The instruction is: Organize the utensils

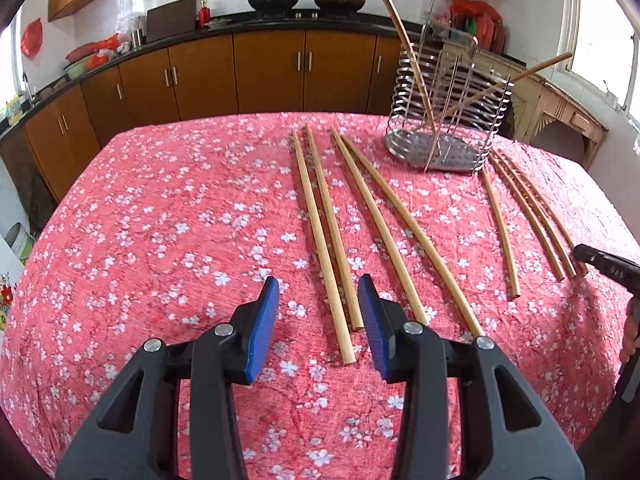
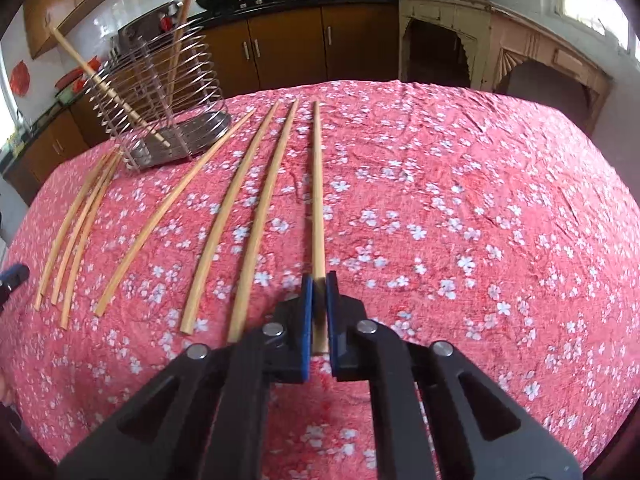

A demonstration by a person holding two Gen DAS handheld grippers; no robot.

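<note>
Several long wooden chopsticks (image 1: 320,236) lie on the pink floral tablecloth (image 1: 160,220). A wire utensil holder (image 1: 448,112) stands at the far right with two chopsticks leaning in it; it also shows in the right wrist view (image 2: 160,92). My left gripper (image 1: 318,292) is open and empty, its blue pads (image 1: 264,328) either side of the near ends of two chopsticks. My right gripper (image 2: 319,280) is shut on the near end of one chopstick (image 2: 317,184), which points away along the cloth. Its black tip (image 1: 600,260) shows at the right edge of the left wrist view.
Brown kitchen cabinets (image 1: 264,72) and a black counter with woks (image 1: 274,0) run behind the table. A pale carved sideboard (image 2: 500,40) stands at the right. More chopsticks (image 2: 76,232) lie left of the held one in the right wrist view.
</note>
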